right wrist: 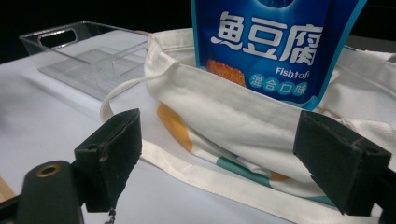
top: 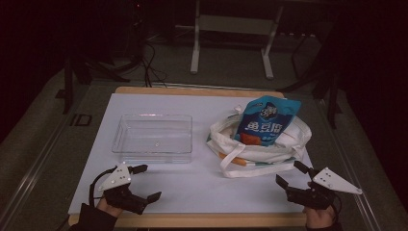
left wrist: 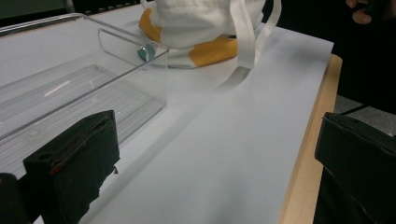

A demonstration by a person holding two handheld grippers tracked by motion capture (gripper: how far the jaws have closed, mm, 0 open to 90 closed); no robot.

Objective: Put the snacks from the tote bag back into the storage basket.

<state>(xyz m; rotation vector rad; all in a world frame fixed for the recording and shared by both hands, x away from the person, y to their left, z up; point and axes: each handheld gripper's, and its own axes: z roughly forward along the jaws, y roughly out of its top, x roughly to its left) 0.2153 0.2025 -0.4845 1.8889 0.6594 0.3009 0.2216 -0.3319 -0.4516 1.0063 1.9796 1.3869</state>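
High view showed the left gripper (top: 143, 183) and right gripper (top: 292, 174) with jaws apart and empty, nearest. Just beyond the right gripper lay the white bag (top: 269, 144) holding a blue pouch (top: 265, 120); the clear tray (top: 153, 137) sat left of the bag on the desk (top: 202, 187).

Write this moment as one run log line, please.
left claw: open | right claw: open, near white cloth bag | blue snack pouch: in bag

The room is dark, lit mainly over the white tabletop (top: 202, 183), whose wooden edge (top: 192, 220) runs along six o'clock. At twelve o'clock a pale metal stand (top: 231, 29) rests on grey floor (top: 226, 72); black cables (top: 151, 65) trail at eleven o'clock.
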